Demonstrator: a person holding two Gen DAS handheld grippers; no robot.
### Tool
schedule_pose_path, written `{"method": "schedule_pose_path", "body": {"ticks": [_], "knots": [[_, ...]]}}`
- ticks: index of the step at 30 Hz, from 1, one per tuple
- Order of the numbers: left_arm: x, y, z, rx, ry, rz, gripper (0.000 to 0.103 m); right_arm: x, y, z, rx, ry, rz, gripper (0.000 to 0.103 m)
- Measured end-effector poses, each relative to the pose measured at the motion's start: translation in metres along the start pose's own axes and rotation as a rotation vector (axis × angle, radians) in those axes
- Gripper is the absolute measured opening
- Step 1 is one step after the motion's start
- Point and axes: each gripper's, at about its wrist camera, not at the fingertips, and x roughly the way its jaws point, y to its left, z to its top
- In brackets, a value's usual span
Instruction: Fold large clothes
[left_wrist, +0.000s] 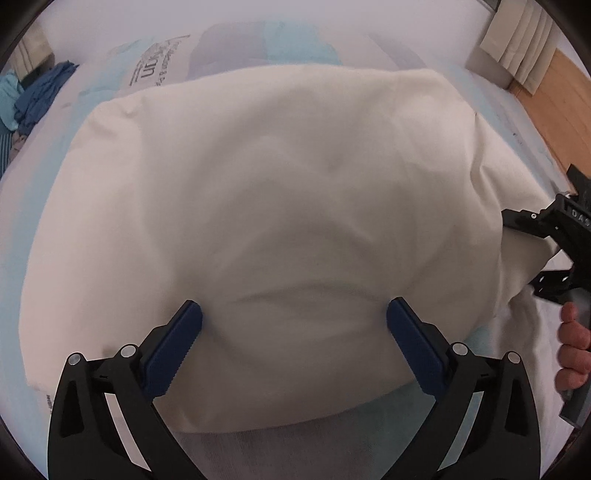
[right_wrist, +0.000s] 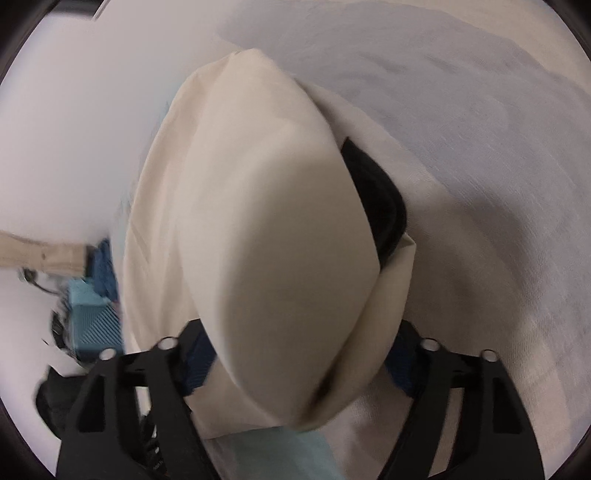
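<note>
Looking down the left gripper (left_wrist: 294, 332), we see its blue pads spread wide apart with nothing between them, hovering over the near part of the cream cloth (left_wrist: 258, 206). That cloth lies spread out, already doubled over by the look of it, on the pale bed surface (left_wrist: 37, 229), so our guess is the left side hangs there ready to pin or smooth the layer while the other side does the lifting.

The right gripper (right_wrist: 295, 358) has a thick bunch of the same cream cloth (right_wrist: 266, 221) passing between its fingers and draping forward over the lens. Whether it's truly clamped we can't tell, since the fabric hides the tips. From the left camera, the right gripper (left_wrist: 546, 247) sits at the cloth's right edge with a hand (left_wrist: 574, 350) on its handle, which fits carrying that edge across for the next fold.

Writing-wise: there's a printed logo (left_wrist: 155, 62) on the bed cover beyond the cloth, too blurry to read properly. The right tool shows "DAS", cut off. A blue clothes pile (left_wrist: 33, 99) waits far left.
</note>
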Motion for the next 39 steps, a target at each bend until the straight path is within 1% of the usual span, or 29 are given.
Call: {"method": "schedule_pose_path", "body": {"ticks": [1, 2, 4, 7, 10, 11, 12, 13, 16, 18, 19, 22, 23, 25, 26, 27, 29, 34, 37, 39], "knots": [[0.004, -0.001, 0.0, 0.0, 0.003, 0.005, 0.098, 0.0, 0.004, 0.0, -0.012, -0.001, -0.008, 0.058], [0.006, -0.001, 0.0, -0.004, 0.002, 0.004, 0.098, -0.001, 0.004, 0.002, -0.019, 0.0, -0.006, 0.055], [0.008, -0.002, -0.002, -0.003, 0.001, 0.001, 0.098, -0.005, 0.01, 0.002, -0.046, -0.003, 0.001, 0.04], [0.011, -0.001, -0.003, 0.001, 0.004, 0.006, 0.098, -0.01, 0.027, 0.002, -0.127, -0.019, -0.028, 0.03], [0.013, 0.0, -0.004, -0.003, -0.005, 0.002, 0.098, -0.016, 0.04, 0.002, -0.163, -0.03, -0.032, 0.027], [0.014, 0.0, -0.003, -0.003, -0.009, 0.004, 0.098, -0.02, 0.046, 0.002, -0.192, -0.039, -0.039, 0.027], [0.013, 0.0, -0.003, -0.006, -0.018, 0.004, 0.098, -0.017, 0.063, -0.002, -0.226, -0.052, -0.047, 0.026], [0.01, 0.002, -0.003, -0.013, -0.027, 0.0, 0.098, -0.019, 0.072, -0.003, -0.257, -0.064, -0.056, 0.026], [-0.008, 0.012, 0.0, -0.032, -0.035, -0.011, 0.098, -0.029, 0.094, -0.004, -0.332, -0.099, -0.071, 0.025], [-0.023, 0.026, -0.001, -0.049, -0.035, -0.003, 0.097, -0.033, 0.108, -0.003, -0.374, -0.117, -0.079, 0.025], [-0.031, 0.036, -0.003, -0.046, -0.044, 0.03, 0.097, -0.035, 0.115, -0.004, -0.399, -0.126, -0.085, 0.025], [-0.043, 0.069, -0.012, -0.069, -0.052, 0.083, 0.097, -0.039, 0.135, -0.007, -0.48, -0.146, -0.108, 0.025], [-0.042, 0.081, -0.015, -0.09, -0.044, 0.081, 0.097, -0.04, 0.142, -0.008, -0.507, -0.154, -0.115, 0.025], [-0.036, 0.092, -0.018, -0.109, -0.027, 0.068, 0.097, -0.042, 0.149, -0.01, -0.547, -0.16, -0.123, 0.025], [-0.034, 0.092, -0.018, -0.098, -0.027, 0.071, 0.097, -0.042, 0.157, -0.014, -0.584, -0.168, -0.132, 0.025], [-0.032, 0.087, -0.017, -0.065, -0.034, 0.088, 0.097, -0.044, 0.163, -0.016, -0.616, -0.174, -0.142, 0.025], [-0.026, 0.082, -0.018, -0.037, -0.029, 0.09, 0.097, -0.047, 0.172, -0.022, -0.672, -0.186, -0.151, 0.025], [-0.011, 0.085, -0.018, -0.059, -0.014, 0.083, 0.098, -0.053, 0.207, -0.045, -0.846, -0.213, -0.148, 0.025], [-0.011, 0.086, -0.027, -0.061, -0.023, 0.082, 0.098, -0.049, 0.231, -0.064, -0.968, -0.221, -0.149, 0.025], [-0.014, 0.087, -0.026, -0.068, -0.033, 0.072, 0.097, -0.047, 0.243, -0.075, -1.038, -0.23, -0.158, 0.025]]}}
